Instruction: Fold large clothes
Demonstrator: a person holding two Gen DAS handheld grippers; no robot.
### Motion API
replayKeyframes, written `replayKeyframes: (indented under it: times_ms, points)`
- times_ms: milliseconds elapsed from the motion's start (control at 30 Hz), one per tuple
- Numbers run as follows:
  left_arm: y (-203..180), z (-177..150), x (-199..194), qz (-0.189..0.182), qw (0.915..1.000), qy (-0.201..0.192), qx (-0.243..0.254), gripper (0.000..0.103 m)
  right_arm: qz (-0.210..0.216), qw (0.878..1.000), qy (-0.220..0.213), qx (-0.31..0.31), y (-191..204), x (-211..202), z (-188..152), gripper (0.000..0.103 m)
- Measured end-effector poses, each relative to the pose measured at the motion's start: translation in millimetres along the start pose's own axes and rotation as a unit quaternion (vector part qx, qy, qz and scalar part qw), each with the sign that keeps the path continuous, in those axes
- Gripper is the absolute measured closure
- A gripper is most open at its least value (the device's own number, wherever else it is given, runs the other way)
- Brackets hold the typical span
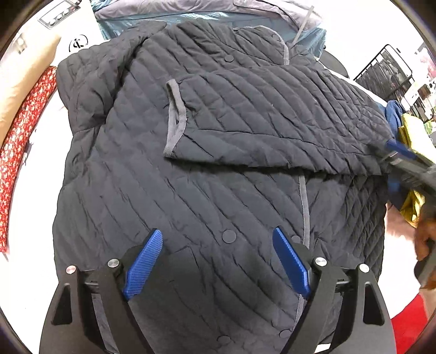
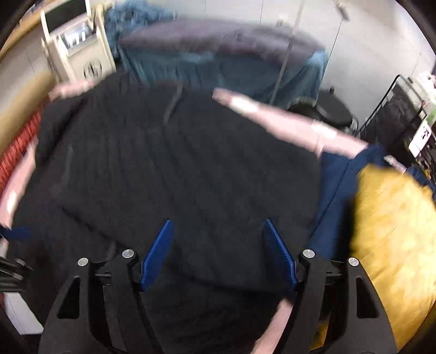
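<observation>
A dark navy quilted jacket lies spread front up on a pale surface. One sleeve is folded across its chest, with the grey cuff near the middle. My left gripper hangs open over the lower front by a snap button, with nothing between its blue pads. In the right wrist view, which is blurred, my right gripper stands open above the jacket, also holding nothing. Its blurred fingers show at the jacket's right edge in the left wrist view.
Red floral cloth lies along the left side. Teal and lilac garments are piled at the back. A mustard garment and a blue one lie at the right. A black wire rack stands beyond them.
</observation>
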State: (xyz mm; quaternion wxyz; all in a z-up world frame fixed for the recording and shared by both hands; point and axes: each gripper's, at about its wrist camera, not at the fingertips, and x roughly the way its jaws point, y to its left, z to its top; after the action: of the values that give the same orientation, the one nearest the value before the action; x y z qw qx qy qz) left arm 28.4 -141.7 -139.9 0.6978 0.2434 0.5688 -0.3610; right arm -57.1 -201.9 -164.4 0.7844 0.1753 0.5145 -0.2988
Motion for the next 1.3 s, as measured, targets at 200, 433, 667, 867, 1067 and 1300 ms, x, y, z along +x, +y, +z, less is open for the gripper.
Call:
replayKeyframes:
  times_ms: [200, 433, 667, 867, 1067, 1300]
  points:
    - [4, -11, -1, 0.008, 0.9999, 0.003, -0.012, 0.02, -0.016, 0.998, 0.057, 0.036, -11, 44, -3, 0.033]
    - [16, -27, -3, 0.023, 0.9992, 0.011, -0.031, 0.02, -0.053, 0.996, 0.075, 0.0, 1, 71, -2, 0.03]
    - [13, -39, -17, 0.032, 0.9992, 0.005, -0.025, 0.018, -0.07, 0.995, 0.074, 0.001, 11, 65, 0, 0.029]
    - [8, -42, -15, 0.031, 0.9995, 0.006, -0.003, 0.016, -0.004, 0.998, 0.034, 0.057, 21, 13, -21, 0.029]
    - [1, -21, -5, 0.017, 0.9995, -0.002, 0.025, 0.016, 0.047, 0.994, 0.056, 0.077, 51, -12, -65, 0.029]
    - [15, 13, 0, 0.03, 0.998, -0.032, 0.046, 0.016, 0.056, 0.987, 0.126, 0.087, 83, -1, -104, 0.029]
